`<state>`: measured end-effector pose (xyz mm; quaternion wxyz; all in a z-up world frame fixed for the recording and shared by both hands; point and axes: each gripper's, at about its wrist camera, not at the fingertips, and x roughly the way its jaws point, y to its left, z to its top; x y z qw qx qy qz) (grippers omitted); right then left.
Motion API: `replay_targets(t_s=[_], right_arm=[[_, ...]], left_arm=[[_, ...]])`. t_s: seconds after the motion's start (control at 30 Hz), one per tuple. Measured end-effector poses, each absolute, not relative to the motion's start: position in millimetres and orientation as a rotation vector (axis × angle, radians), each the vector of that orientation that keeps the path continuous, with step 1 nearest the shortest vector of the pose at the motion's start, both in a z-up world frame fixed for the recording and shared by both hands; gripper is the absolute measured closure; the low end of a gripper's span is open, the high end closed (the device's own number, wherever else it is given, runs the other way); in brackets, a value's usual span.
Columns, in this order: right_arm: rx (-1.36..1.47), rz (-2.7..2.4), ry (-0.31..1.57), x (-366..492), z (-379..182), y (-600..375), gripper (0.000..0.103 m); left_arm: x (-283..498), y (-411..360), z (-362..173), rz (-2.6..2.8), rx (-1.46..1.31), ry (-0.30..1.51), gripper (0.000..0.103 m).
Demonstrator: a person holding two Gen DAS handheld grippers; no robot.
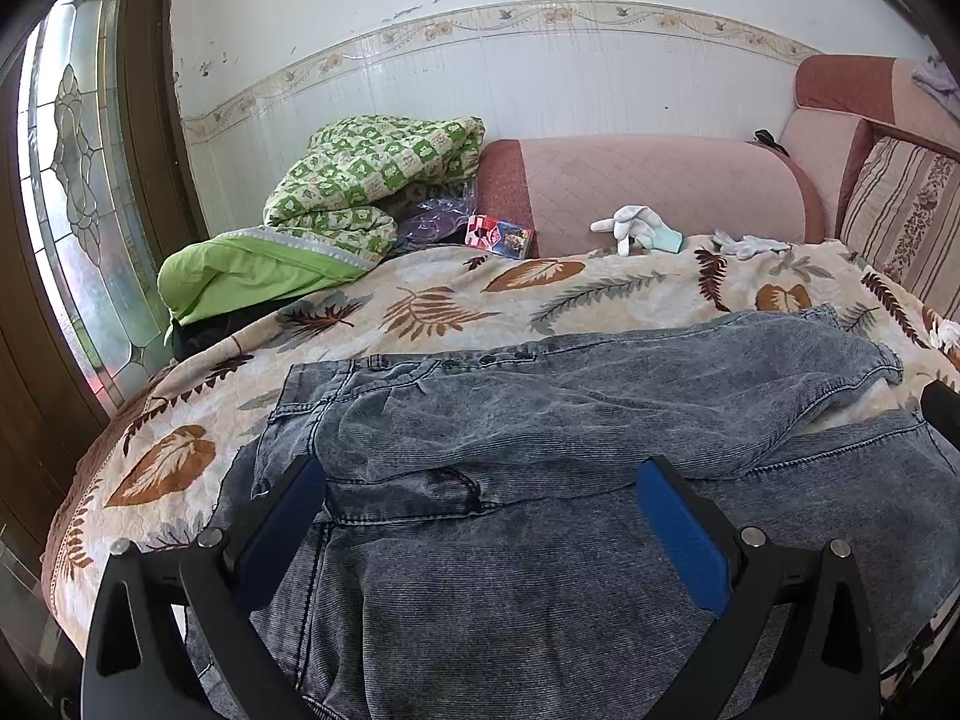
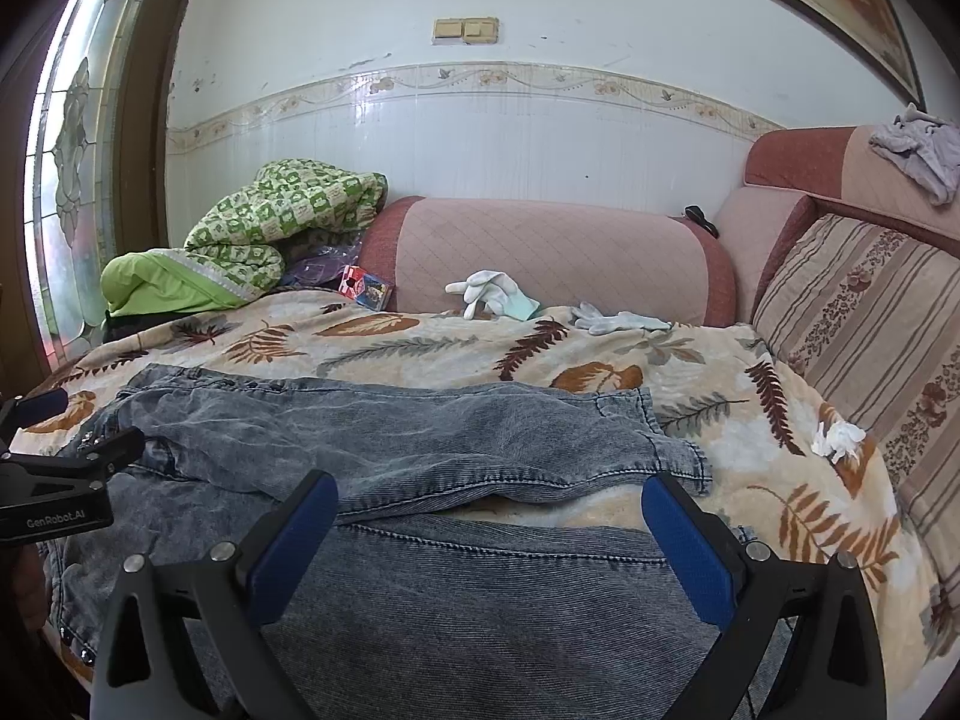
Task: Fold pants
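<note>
pants [image 1: 540, 420] lie rumpled (seemingly untouched) under open grippers.

pants [image 2: 384, 444] on blanket [image 2: 750, 372] — gloves [image 2: 492, 294] behind

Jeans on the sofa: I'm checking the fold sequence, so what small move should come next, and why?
Probably lower both open tongs onto the jeans and pinch the near edge. The left tongs and right tongs hover spread above the denim and hold nothing, and the two legs lie apart with blanket showing between them.
</note>
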<state>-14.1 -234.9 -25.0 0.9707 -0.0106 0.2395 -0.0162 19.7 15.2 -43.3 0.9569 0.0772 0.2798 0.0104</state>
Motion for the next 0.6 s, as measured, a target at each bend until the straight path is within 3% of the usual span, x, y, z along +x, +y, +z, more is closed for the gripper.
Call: replay_targets(t_s=[0.33, 0.6], right_arm=[[0.001, -0.026, 0.505, -6, -20, -245, 0.001], [0.087, -0.124, 0.568, 72, 8, -325, 0.001]], left_arm=[[32, 24, -18, 0.013, 0.155, 0.578, 0.000], [131, 78, 9, 0.180, 0.188, 0.714, 0.000]])
